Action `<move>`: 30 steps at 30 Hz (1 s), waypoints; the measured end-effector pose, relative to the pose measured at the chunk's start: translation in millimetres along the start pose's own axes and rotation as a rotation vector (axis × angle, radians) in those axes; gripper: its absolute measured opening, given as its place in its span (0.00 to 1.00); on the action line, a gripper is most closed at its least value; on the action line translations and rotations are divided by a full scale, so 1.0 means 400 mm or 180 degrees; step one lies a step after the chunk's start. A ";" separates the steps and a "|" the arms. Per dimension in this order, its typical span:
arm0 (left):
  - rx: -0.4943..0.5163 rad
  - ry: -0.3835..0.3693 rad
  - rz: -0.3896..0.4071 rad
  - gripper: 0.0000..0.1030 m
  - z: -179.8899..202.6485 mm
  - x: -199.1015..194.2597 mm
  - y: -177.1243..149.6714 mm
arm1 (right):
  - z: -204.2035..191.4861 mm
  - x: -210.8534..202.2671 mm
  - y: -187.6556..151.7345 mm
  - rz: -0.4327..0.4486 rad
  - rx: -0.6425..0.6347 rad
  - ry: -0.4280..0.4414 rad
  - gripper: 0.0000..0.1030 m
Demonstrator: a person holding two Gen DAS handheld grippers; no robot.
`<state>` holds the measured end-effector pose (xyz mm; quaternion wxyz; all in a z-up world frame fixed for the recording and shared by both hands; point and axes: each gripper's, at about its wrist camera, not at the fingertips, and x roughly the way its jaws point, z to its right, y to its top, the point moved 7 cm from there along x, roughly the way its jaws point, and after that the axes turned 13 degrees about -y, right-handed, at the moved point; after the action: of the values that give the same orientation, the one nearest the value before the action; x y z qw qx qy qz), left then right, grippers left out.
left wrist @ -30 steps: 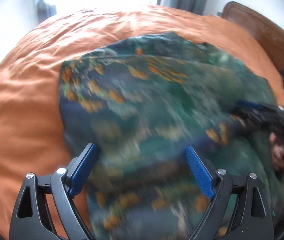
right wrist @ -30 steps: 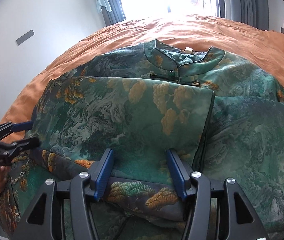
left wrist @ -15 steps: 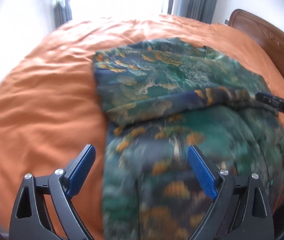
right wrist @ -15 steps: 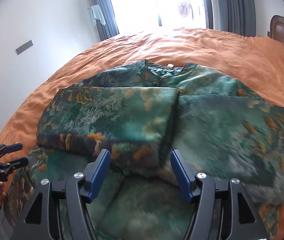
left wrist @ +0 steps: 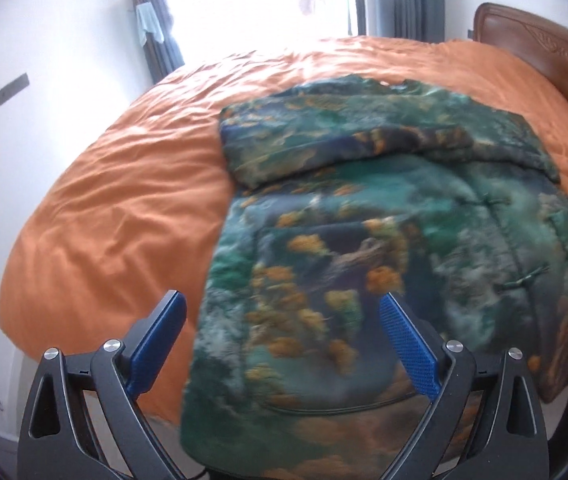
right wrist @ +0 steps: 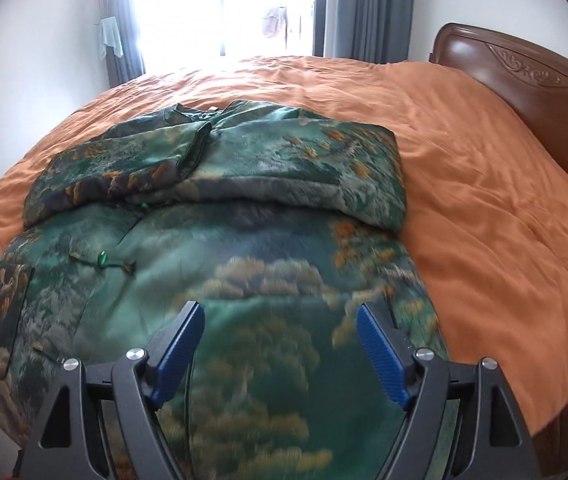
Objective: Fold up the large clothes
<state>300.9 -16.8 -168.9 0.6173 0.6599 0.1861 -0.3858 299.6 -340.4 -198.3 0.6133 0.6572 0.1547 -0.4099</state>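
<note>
A bed [right wrist: 484, 168] spread with an orange cover fills the room, its carved dark wooden headboard [right wrist: 524, 76] at right. Beyond the bed, a bright window [right wrist: 227, 4] glares between grey curtains [right wrist: 372, 8]; white walls [right wrist: 35, 40] flank it.

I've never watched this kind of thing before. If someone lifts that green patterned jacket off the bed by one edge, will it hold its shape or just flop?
Probably flop: the jacket drapes over the bed edge and its sleeves lie folded flat across it. It looks padded and puffy at the folds, so likely bulky, perhaps fairly heavy. The surface has a sheen, so it may slide.
</note>
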 end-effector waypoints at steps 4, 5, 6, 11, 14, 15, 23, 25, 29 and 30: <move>0.0119 -0.0103 0.0063 0.95 0.065 -0.004 0.025 | 0.009 -0.065 -0.019 0.0084 -0.0095 -0.0125 0.78; 0.0164 -0.0093 0.0076 0.95 0.077 -0.005 0.027 | 0.008 -0.076 -0.018 0.0109 -0.0120 -0.0147 0.78; 0.0208 -0.0070 0.0086 0.95 0.088 -0.006 0.029 | 0.011 -0.092 -0.016 0.0151 -0.0147 -0.0197 0.78; 0.0235 0.0024 0.0054 0.95 0.111 -0.013 0.022 | 0.023 -0.133 -0.020 0.0270 -0.0256 -0.0438 0.78; 0.0195 0.0101 0.0012 0.95 0.104 -0.016 0.011 | 0.032 -0.139 -0.025 0.0278 -0.0243 -0.0481 0.78; 0.0190 0.0132 0.0003 0.96 0.100 -0.016 0.007 | 0.035 -0.138 -0.027 0.0265 -0.0229 -0.0484 0.78; 0.0079 0.0337 -0.0090 0.97 0.061 0.005 -0.013 | 0.041 -0.130 -0.034 0.0226 -0.0226 -0.0540 0.78; 0.0035 0.0367 -0.0137 0.97 0.050 0.015 -0.021 | 0.043 -0.127 -0.035 0.0224 -0.0235 -0.0570 0.78; -0.0006 0.0495 -0.0218 0.97 0.031 0.030 -0.033 | 0.048 -0.113 -0.038 0.0189 -0.0236 -0.0615 0.78; -0.0016 0.0521 -0.0233 0.97 0.027 0.033 -0.035 | 0.048 -0.107 -0.039 0.0175 -0.0244 -0.0633 0.78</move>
<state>296.1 -27.7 -187.4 0.5872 0.6804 0.2609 -0.3524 255.4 -342.5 -175.8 0.6614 0.5933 0.0906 -0.4498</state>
